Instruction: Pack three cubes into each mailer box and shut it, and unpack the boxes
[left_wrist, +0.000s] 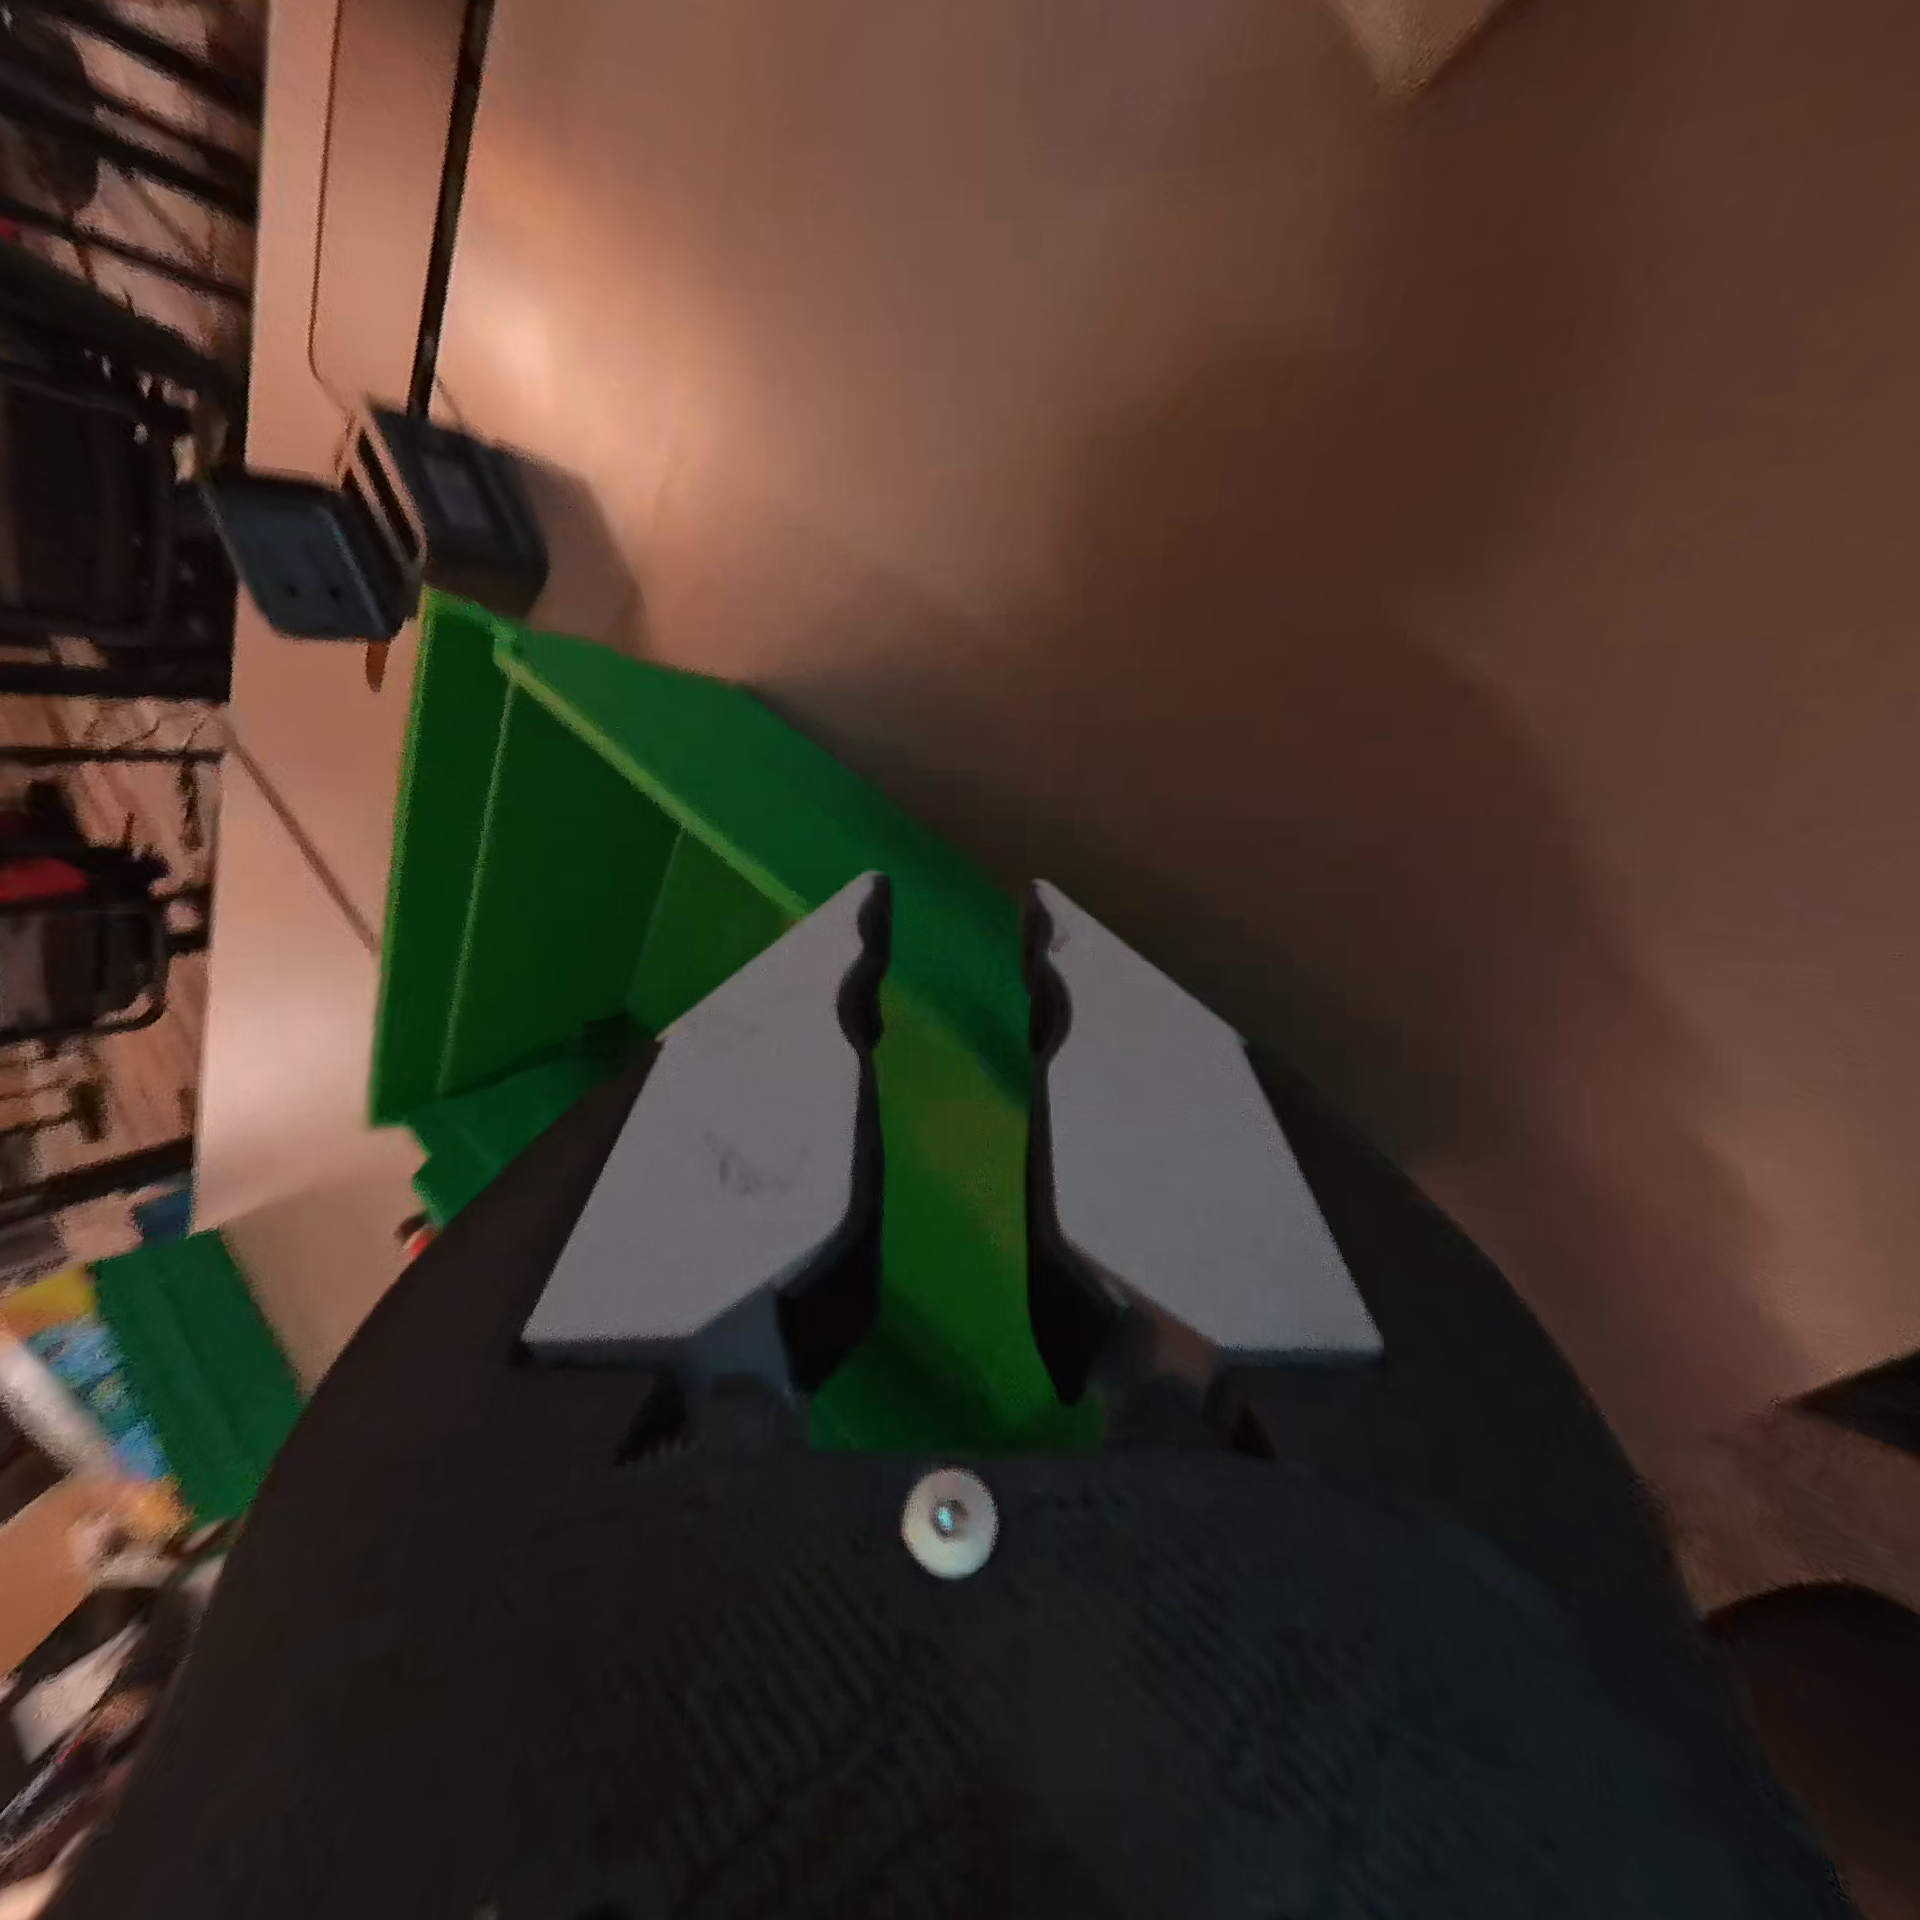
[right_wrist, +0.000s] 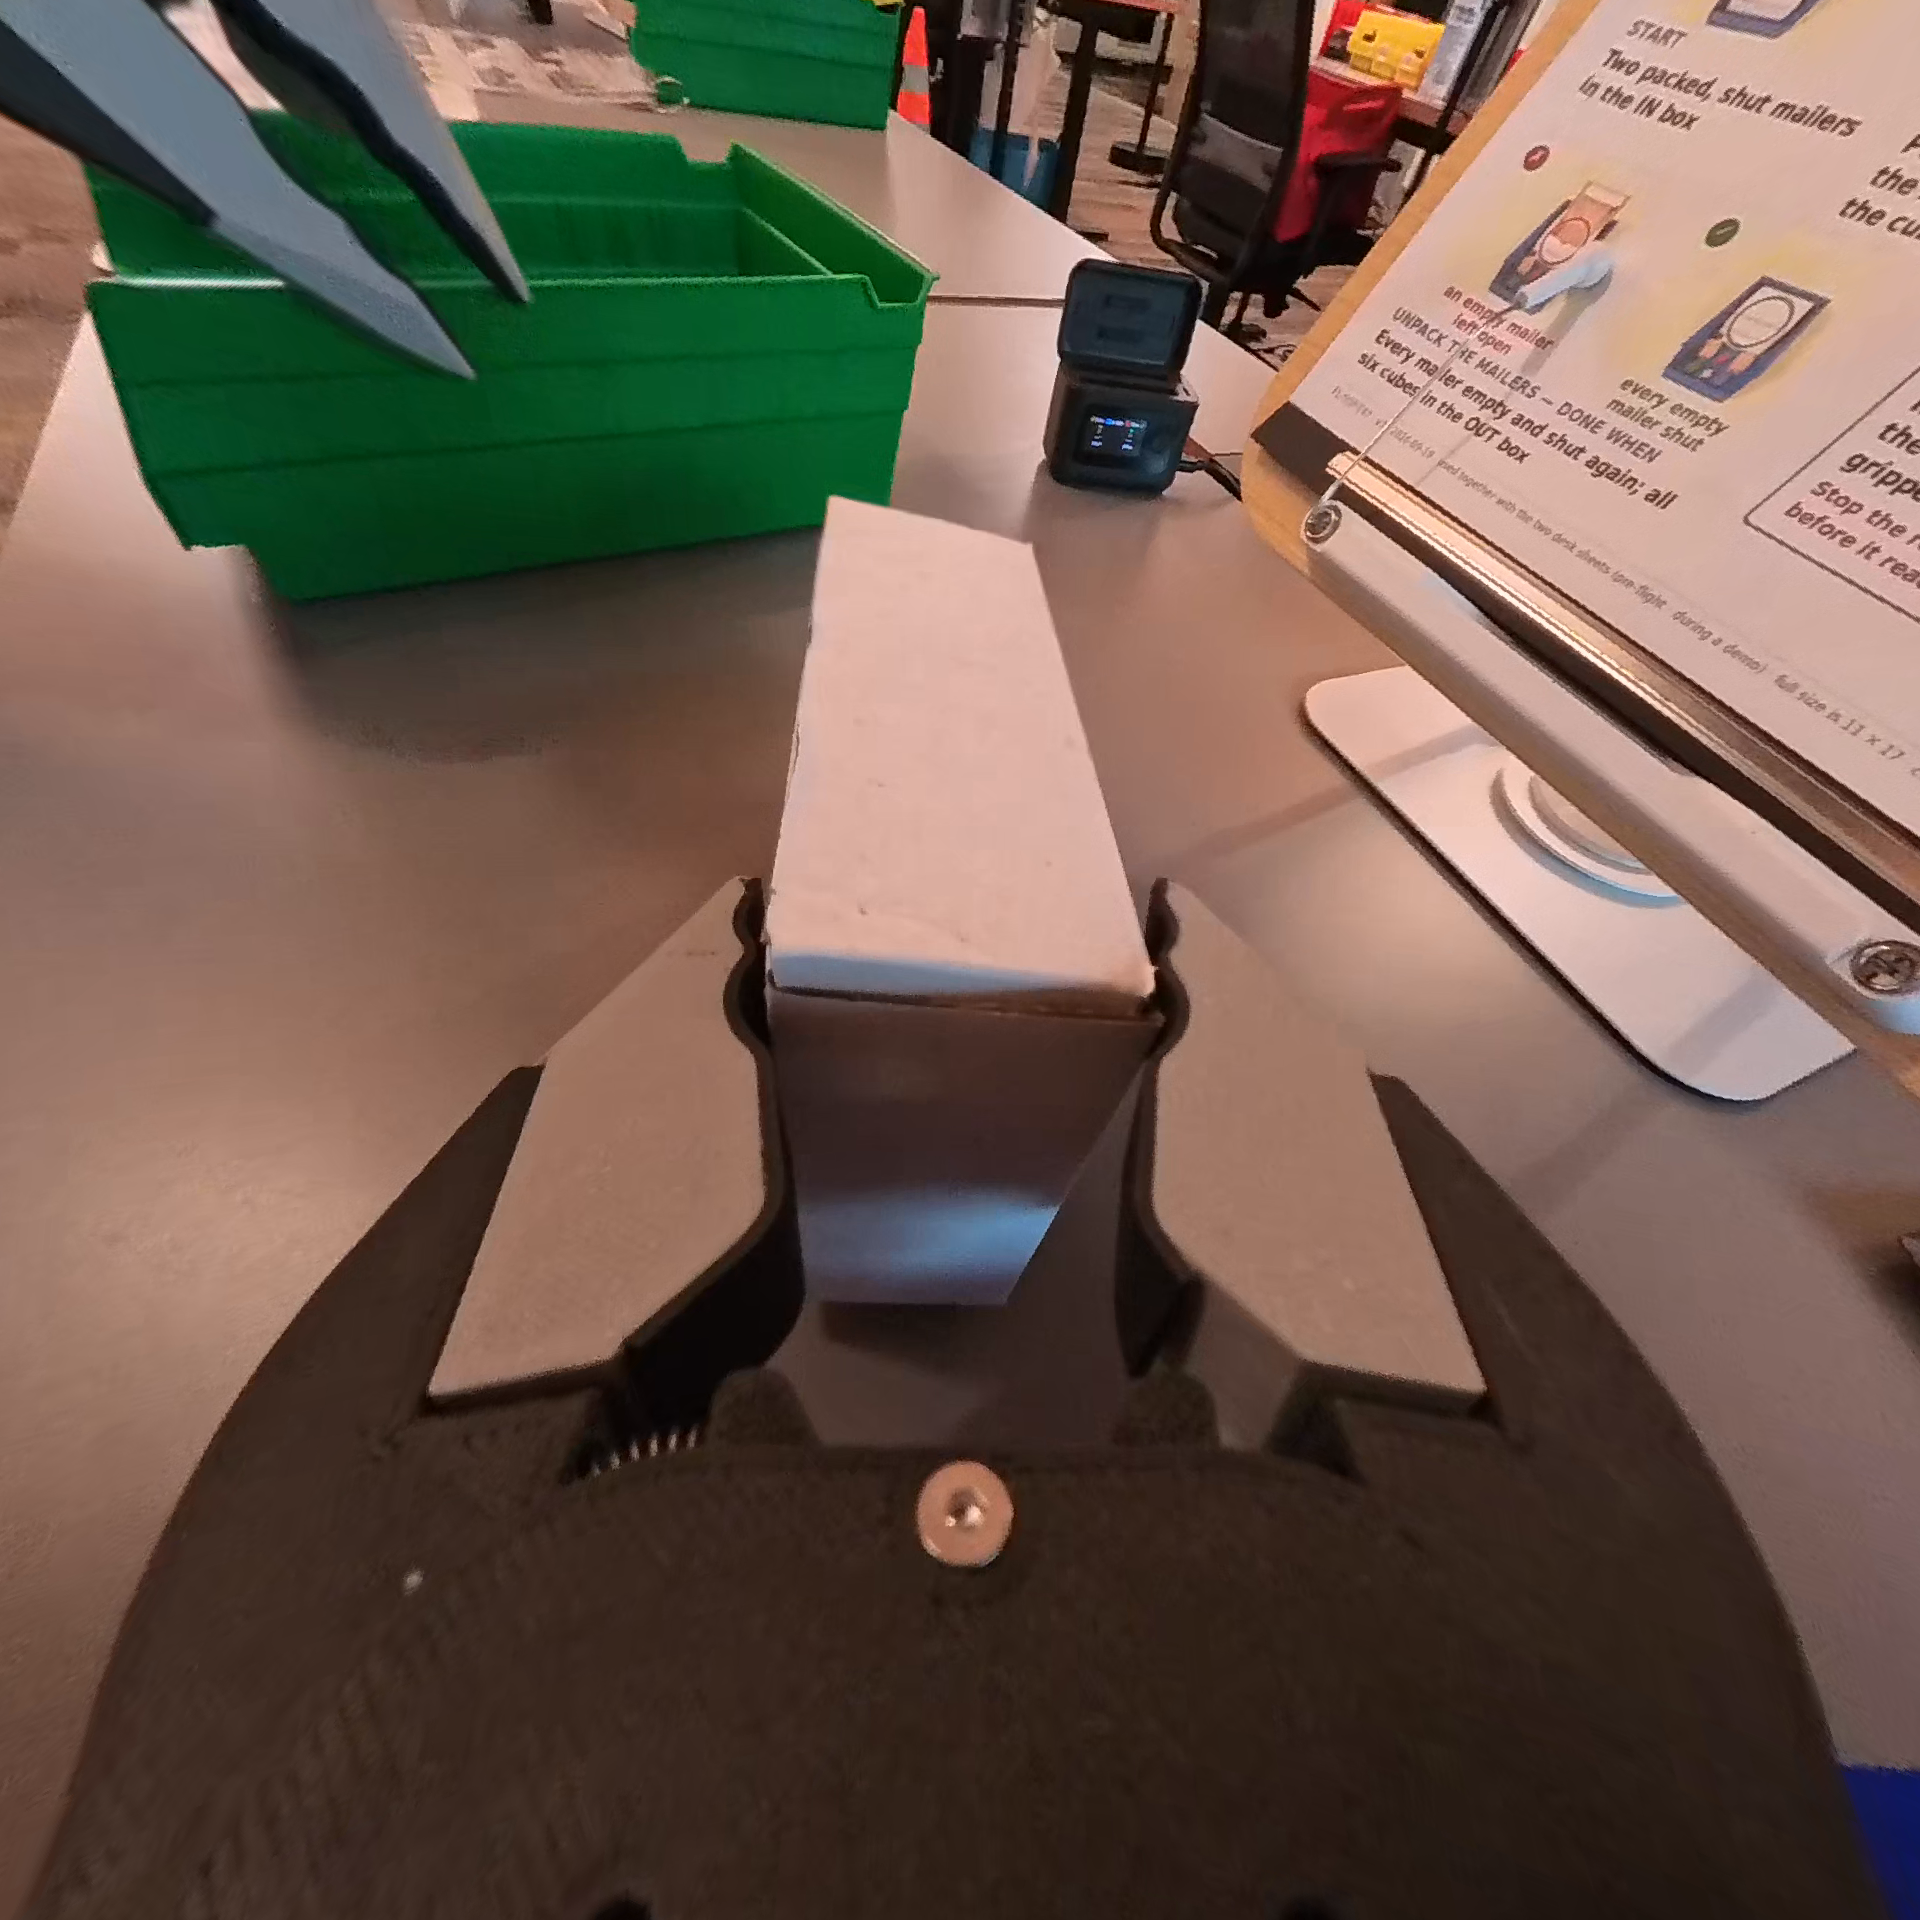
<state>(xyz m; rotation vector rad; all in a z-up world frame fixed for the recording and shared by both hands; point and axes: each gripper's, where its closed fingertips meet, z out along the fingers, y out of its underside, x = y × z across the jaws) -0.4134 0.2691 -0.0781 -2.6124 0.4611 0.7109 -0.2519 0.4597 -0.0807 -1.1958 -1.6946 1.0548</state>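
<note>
My right gripper (right_wrist: 956, 904) is shut on a closed white mailer box (right_wrist: 935, 727), gripping its near end by both sides just above the grey table (right_wrist: 312, 883). The box points away from me. A green bin (right_wrist: 520, 416) with dividers stands behind it at the left, and what shows of its inside holds nothing. My left gripper (right_wrist: 497, 332) hangs over that bin's near rim with its fingers a little apart and empty. In the left wrist view, the left gripper (left_wrist: 958, 894) points at the same green bin (left_wrist: 561, 883). No cubes are in view.
A small black camera device (right_wrist: 1122, 384) with a lit screen sits on the table right of the bin. An instruction sheet (right_wrist: 1662, 364) on a stand with a white base (right_wrist: 1507, 862) fills the right side. A second green bin (right_wrist: 769, 62) is farther back. Chairs stand beyond the table. My right fingertips sit around 25 cm from my left ones. To reach the white base (right_wrist: 1507, 862) in a straight line is about 25 cm for my right fingers, about 40 cm for my left.
</note>
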